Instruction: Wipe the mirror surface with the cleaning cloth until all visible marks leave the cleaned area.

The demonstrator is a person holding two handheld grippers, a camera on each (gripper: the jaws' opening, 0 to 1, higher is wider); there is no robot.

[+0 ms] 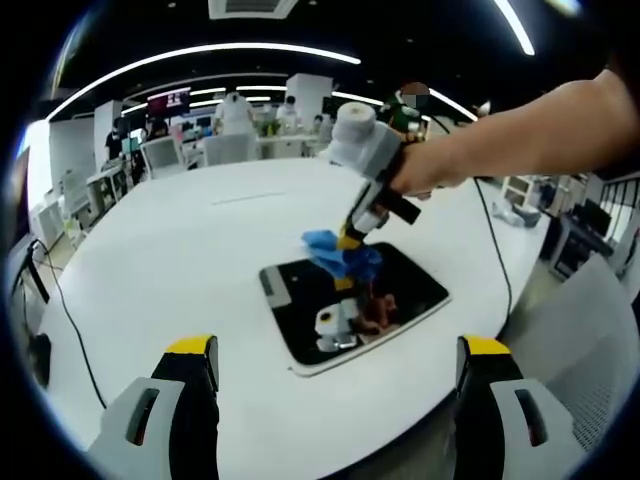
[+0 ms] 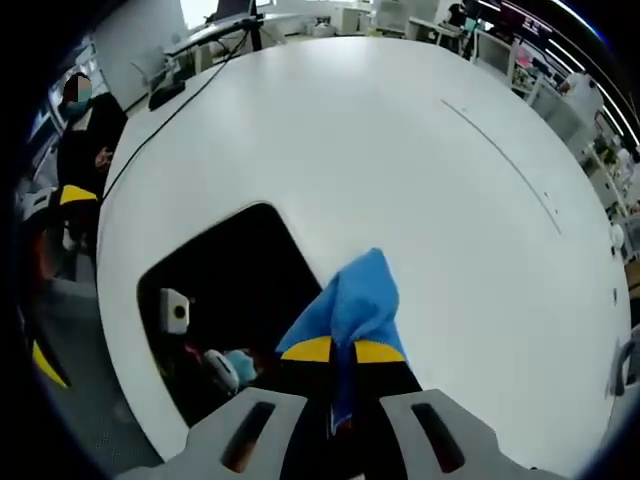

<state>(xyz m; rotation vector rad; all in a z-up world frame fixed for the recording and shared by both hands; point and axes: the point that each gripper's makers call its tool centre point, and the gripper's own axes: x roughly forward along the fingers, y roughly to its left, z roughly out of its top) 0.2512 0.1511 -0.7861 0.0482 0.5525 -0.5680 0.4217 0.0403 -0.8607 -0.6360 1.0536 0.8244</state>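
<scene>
A dark rectangular mirror [image 1: 300,290] with a white rim lies flat on the white table [image 1: 200,240]. My right gripper [image 1: 347,238], held in a person's hand, is shut on a blue cleaning cloth [image 1: 335,250] and presses it on the mirror's far edge. In the right gripper view the blue cloth [image 2: 350,300] sticks out from between the yellow-tipped fingers [image 2: 310,350] of my right gripper [image 2: 336,351], over the mirror [image 2: 230,290]. My left gripper [image 1: 340,350] hovers open near the table's front edge, well short of the mirror, with nothing between its fingers.
The round white table has a black cable [image 1: 65,310] trailing over its left side and another cable [image 1: 495,240] on the right. Desks, chairs and people stand in the office behind. A person [image 2: 85,130] stands beyond the table's edge in the right gripper view.
</scene>
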